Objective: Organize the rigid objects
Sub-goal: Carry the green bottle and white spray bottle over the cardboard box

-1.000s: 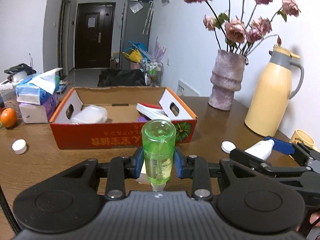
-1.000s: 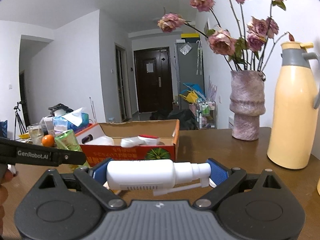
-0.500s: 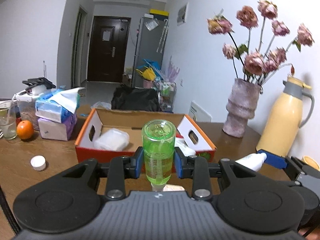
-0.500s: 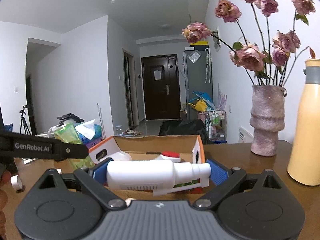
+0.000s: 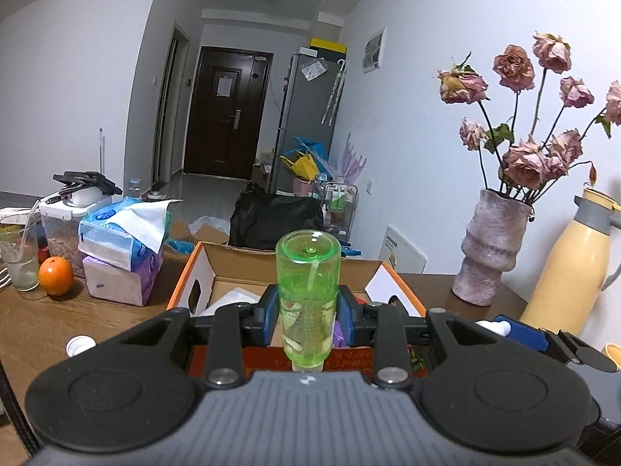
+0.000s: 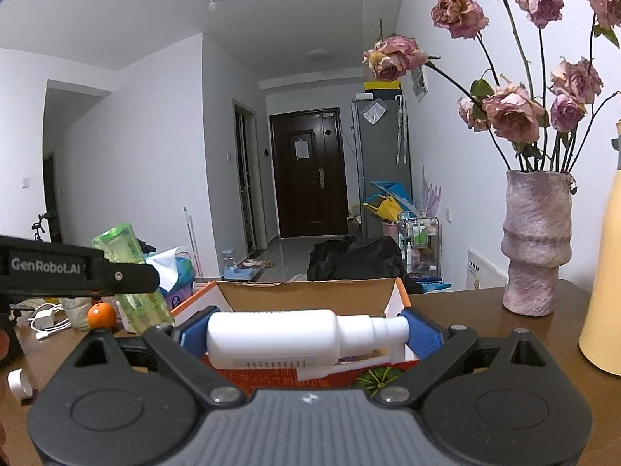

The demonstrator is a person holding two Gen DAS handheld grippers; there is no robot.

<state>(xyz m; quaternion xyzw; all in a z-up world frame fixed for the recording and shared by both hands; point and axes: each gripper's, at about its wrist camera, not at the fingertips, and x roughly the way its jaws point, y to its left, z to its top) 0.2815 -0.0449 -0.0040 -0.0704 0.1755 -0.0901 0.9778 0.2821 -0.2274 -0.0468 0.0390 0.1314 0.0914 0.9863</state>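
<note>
The green bottle stands base-up, clamped in the left gripper. The white bottle lies crosswise, clenched end to end by the right gripper. Both hang before the box on the desk.

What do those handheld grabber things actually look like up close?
Each is matte black plastic with a ribbed grey top and two round discs. Jointed black linkages with silver pins carry blue pads on the left gripper and right gripper. The left one's side reads "GenRobot.AI" in white.

A brown wooden table bears a cardboard box, vase, orange and tissue packs.
</note>
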